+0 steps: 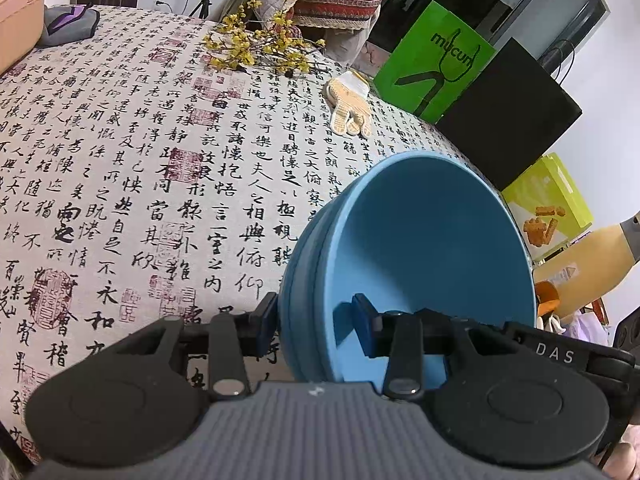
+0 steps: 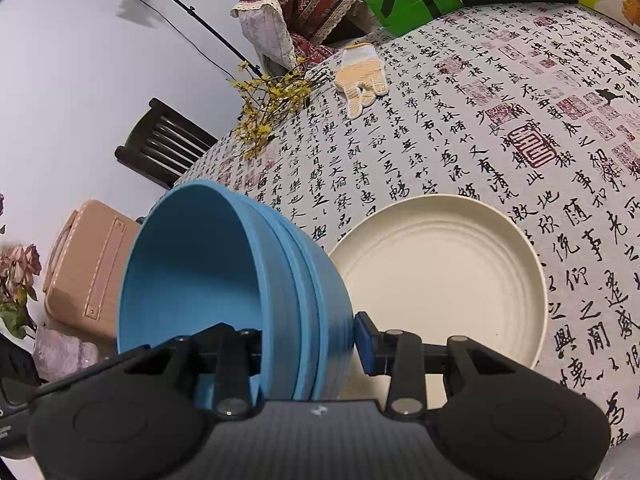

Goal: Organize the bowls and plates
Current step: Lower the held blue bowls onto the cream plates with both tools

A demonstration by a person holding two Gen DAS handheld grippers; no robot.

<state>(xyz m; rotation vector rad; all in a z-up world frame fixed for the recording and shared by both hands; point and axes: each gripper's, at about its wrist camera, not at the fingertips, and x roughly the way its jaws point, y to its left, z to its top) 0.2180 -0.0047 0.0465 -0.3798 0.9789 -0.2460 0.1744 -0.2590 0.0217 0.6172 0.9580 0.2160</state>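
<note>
Both grippers clamp one stack of blue bowls [image 1: 420, 248] by the rim wall, from opposite sides. Left gripper [image 1: 316, 328]: one pad inside the top bowl, the other against the outer wall, closed on the stack at its 6 o'clock in that view. Right gripper [image 2: 308, 344]: outer pad visible against the wall, inner finger hidden inside the bowl, likewise gripping. At least three nested bowls, judging by the stepped rims. Stack appears lifted clear of the calligraphy tablecloth [image 1: 140, 160], tilted toward each camera. In the right wrist view the cream plate [image 2: 440, 276] lies flat on the cloth, at 3 o'clock from the bowls, overlapped by them in the picture; contact cannot be told. Handling judgement: matte, rigid, probably light plastic or similar; thin rims give little purchase, and nested bowls could slide apart if tipped further. Best hold: opposite rim walls, as now, kept level. A work glove [image 2: 362, 74] and yellow flower sprigs [image 2: 272, 104] lie at 12 o'clock, well apart.
</note>
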